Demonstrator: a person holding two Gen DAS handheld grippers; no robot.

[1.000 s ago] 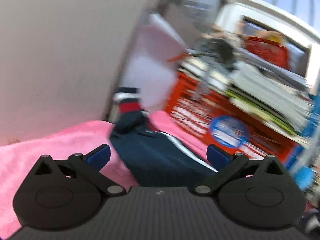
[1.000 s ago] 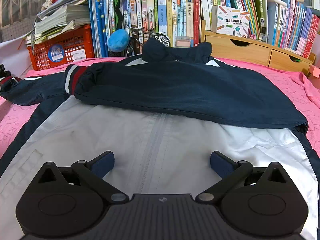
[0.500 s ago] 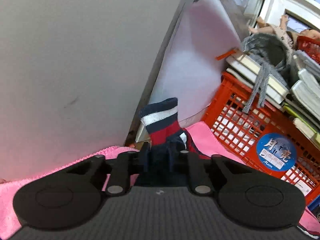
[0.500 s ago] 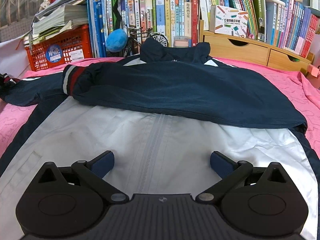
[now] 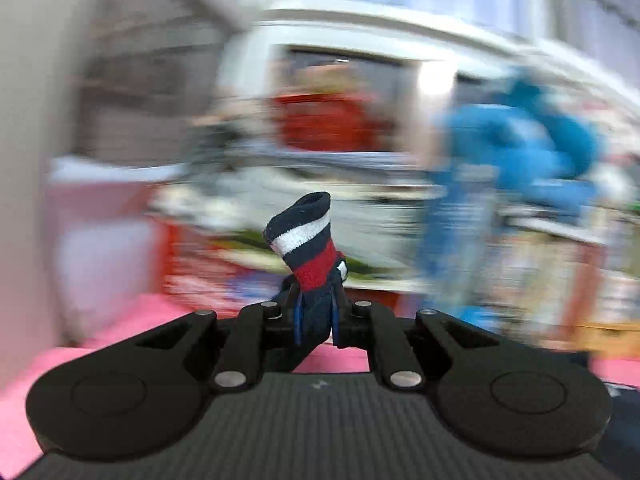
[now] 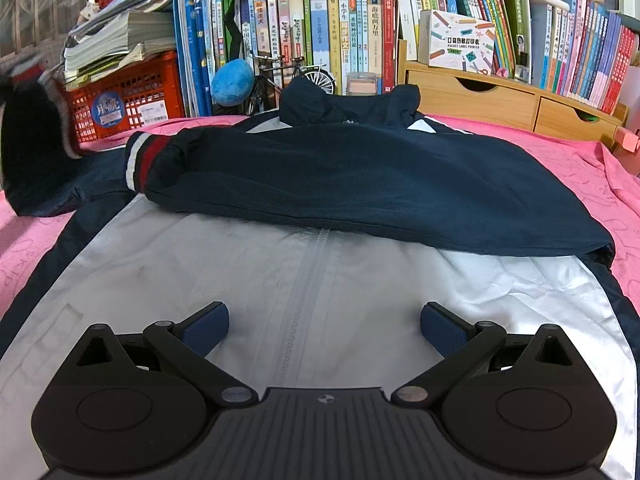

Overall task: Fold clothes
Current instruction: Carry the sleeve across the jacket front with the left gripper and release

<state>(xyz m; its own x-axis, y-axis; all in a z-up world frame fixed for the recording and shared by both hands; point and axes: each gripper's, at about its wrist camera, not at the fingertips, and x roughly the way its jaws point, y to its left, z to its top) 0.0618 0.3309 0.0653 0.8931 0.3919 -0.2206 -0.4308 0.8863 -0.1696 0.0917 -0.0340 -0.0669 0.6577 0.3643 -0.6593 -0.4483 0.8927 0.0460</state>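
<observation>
At the left edge of the pink bedspread [image 6: 580,168], the left tool [image 5: 316,316] is clenched on the striped cuff [image 5: 306,236] of the jacket's left sleeve [image 6: 28,148], raised off the bed; its background is blurred. The navy-and-white jacket [image 6: 320,280] lies spread across the middle of the bed, its other sleeve [image 6: 360,184] folded across the chest. Over the white front panel, the right tool [image 6: 324,320] hangs released, nothing between its pads.
</observation>
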